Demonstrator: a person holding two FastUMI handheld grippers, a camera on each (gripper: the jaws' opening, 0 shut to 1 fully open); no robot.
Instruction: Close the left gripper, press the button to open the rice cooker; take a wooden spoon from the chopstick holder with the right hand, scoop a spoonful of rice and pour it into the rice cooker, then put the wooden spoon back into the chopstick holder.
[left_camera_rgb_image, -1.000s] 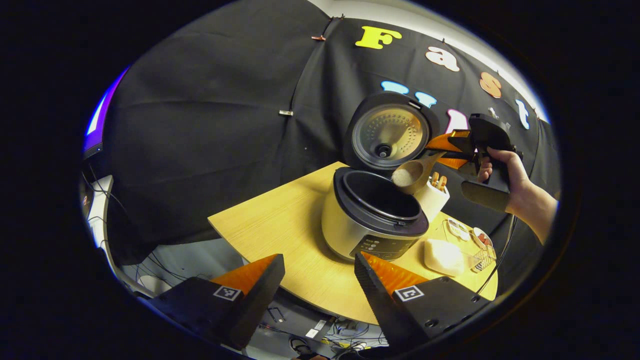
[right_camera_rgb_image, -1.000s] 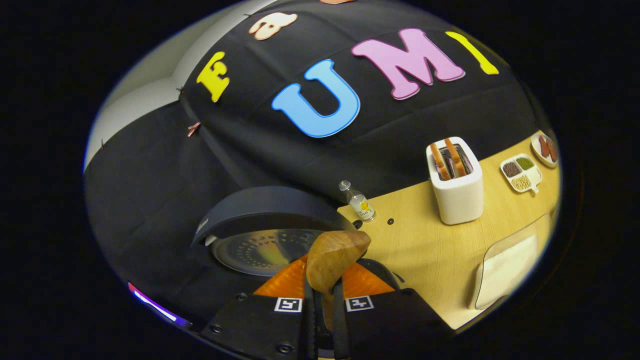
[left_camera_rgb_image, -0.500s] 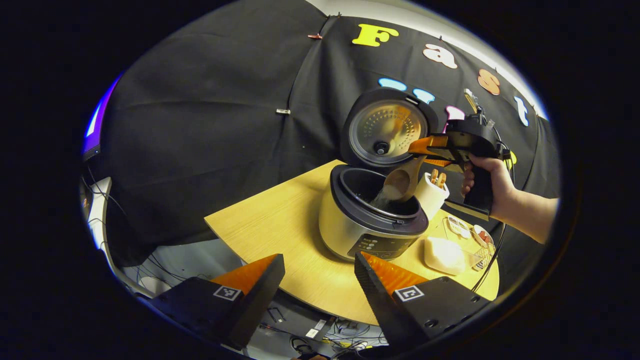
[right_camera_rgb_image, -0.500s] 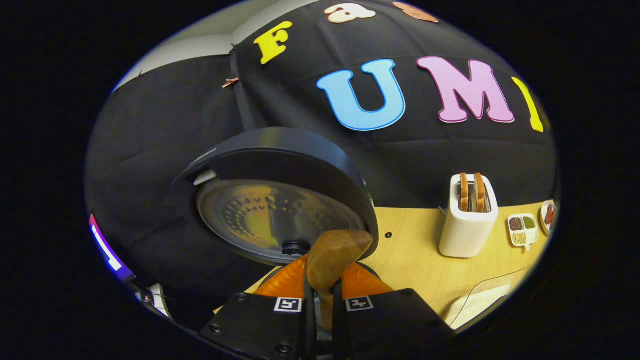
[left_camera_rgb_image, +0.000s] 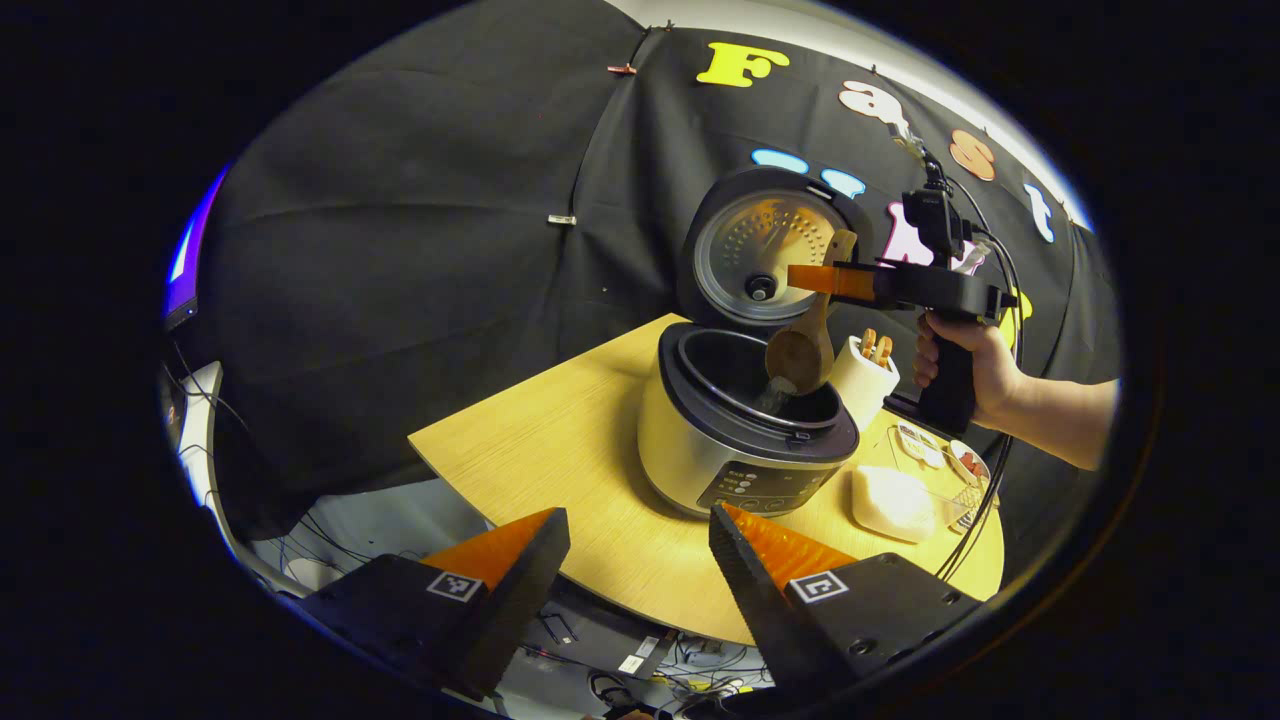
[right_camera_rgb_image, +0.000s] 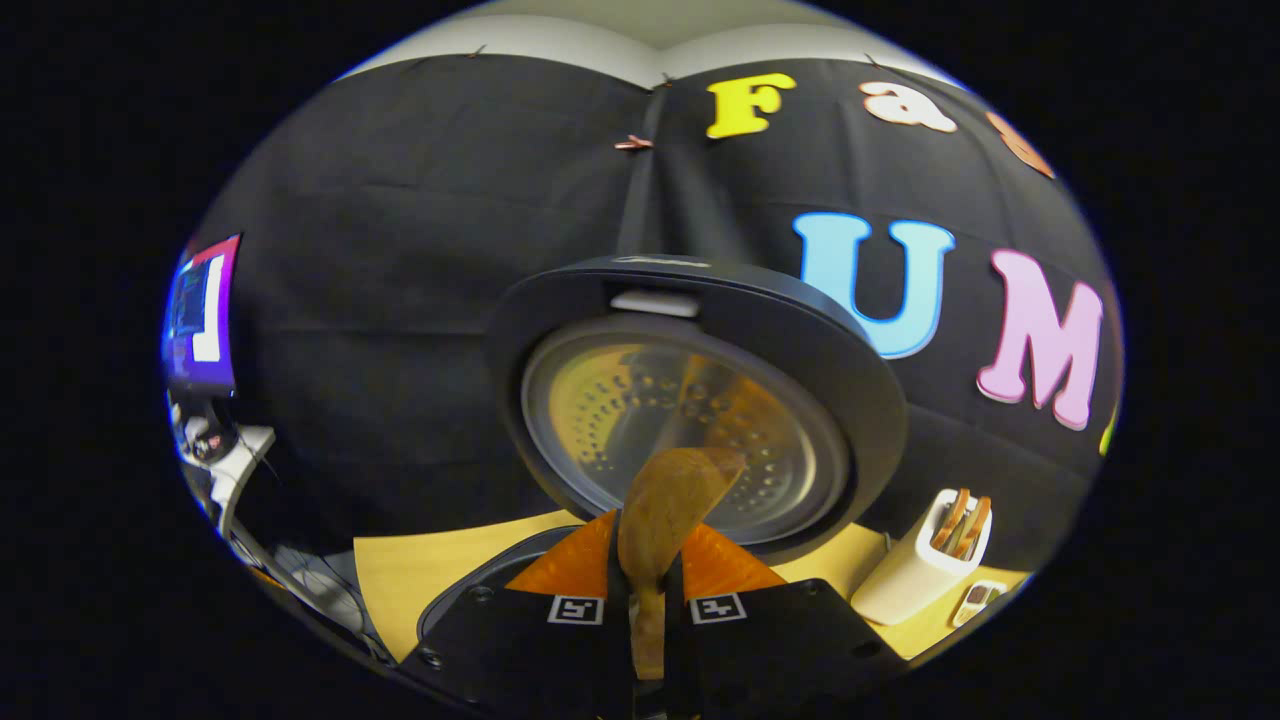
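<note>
Over the open rice cooker (left_camera_rgb_image: 745, 435): wooden spoon (left_camera_rgb_image: 803, 350) tipped bowl-down, rice falling into the pot.
Right gripper (right_camera_rgb_image: 648, 580) pinches the spoon handle, lid (right_camera_rgb_image: 690, 400) upright just behind it; left gripper (left_camera_rgb_image: 630, 565) spread, idle, well short of the table (left_camera_rgb_image: 540, 450). Risks, as judged: grains scattering past the rim if the spoon drifts sideways; handle twisting between the fingers; spoon knocking the lid on withdrawal toward the chopstick holder (left_camera_rgb_image: 860, 375).

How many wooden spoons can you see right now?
1 for sure: the wooden spoon held by the right gripper, tipped over the open rice cooker. Wooden handles poke out of the chopstick holder; those could be more spoons.
</note>
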